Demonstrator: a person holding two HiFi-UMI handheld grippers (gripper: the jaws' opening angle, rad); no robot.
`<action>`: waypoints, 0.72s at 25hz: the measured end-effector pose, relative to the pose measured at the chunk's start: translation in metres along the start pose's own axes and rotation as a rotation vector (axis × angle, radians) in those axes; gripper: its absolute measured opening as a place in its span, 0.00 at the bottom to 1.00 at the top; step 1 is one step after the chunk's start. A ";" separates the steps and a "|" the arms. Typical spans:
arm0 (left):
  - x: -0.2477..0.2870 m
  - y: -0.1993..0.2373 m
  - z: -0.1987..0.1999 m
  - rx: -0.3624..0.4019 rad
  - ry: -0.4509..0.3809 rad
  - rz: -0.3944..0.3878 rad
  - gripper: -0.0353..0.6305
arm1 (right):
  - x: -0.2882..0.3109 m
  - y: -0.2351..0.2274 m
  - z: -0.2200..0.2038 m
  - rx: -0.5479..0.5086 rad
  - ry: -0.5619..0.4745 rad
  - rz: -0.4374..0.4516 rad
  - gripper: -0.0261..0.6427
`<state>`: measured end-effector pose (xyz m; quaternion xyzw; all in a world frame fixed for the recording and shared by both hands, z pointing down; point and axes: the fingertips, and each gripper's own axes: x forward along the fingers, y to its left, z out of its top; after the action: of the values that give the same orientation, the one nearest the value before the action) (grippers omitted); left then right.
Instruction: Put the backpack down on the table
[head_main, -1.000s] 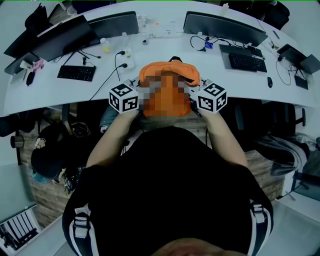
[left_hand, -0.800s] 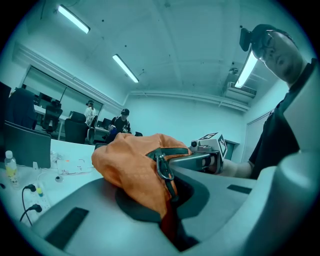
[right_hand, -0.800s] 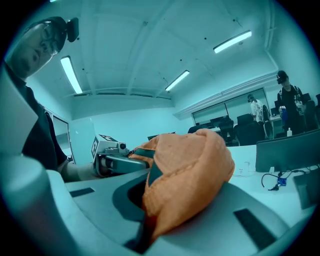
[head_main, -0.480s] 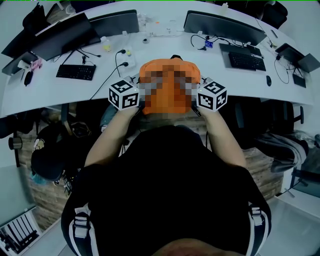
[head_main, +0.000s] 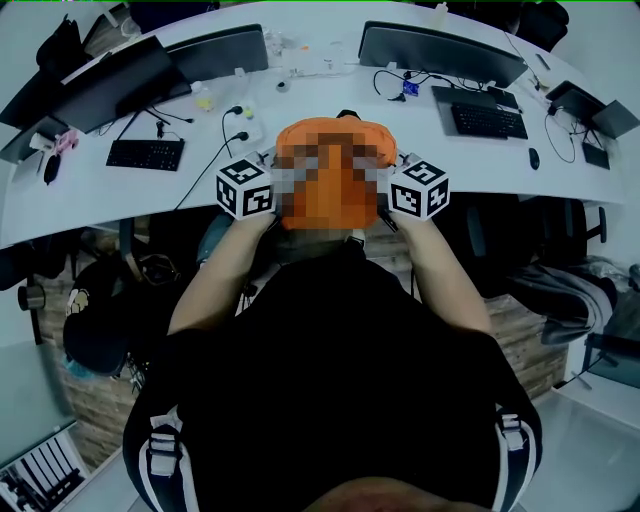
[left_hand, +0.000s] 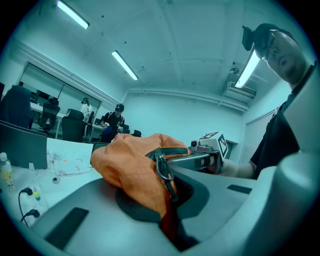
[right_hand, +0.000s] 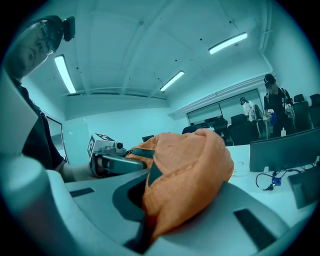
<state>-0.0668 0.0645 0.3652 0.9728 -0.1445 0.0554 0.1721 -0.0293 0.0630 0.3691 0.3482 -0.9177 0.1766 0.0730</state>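
Hardly anything has shifted since a second ago: both marker cubes and the load between them sit almost where they were in the head view, only a touch higher in the picture. Nearest the camera are the person's black top and bare forearms, reaching forward to the left tool (left_hand: 169, 222) and the right tool (right_hand: 142, 225). Each tool's jaws are pressed together on orange fabric at one side of the backpack (head_main: 340, 140), so it hangs between them in front of the person's chest, over the near edge of the curved white tabletop (head_main: 100, 195); whether its bottom touches that edge cannot be told. A dark strap with a metal ring (left_hand: 162, 167) lies at the left tool's jaws. Each cube shows black-and-white square markers. Beyond the backpack a black cable with plugs (head_main: 232, 125) runs just to its left, with a keyboard (head_main: 146, 154) farther left and a second keyboard (head_main: 484, 120) and a mouse (head_main: 534, 158) to the right. Dark monitors (head_main: 440, 52) line the far rim. Two people (left_hand: 116, 120) stand at the back of the room.
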 end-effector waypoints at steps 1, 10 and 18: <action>0.003 0.002 0.001 0.000 0.002 0.000 0.10 | 0.000 -0.004 0.000 0.002 -0.001 0.001 0.08; 0.028 0.023 0.006 -0.011 0.007 0.020 0.10 | 0.006 -0.037 0.005 0.014 0.011 0.029 0.08; 0.037 0.043 0.003 -0.038 0.017 0.055 0.10 | 0.021 -0.058 0.002 0.028 0.037 0.060 0.08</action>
<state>-0.0440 0.0150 0.3824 0.9645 -0.1709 0.0656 0.1903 -0.0069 0.0091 0.3883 0.3181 -0.9238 0.1978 0.0798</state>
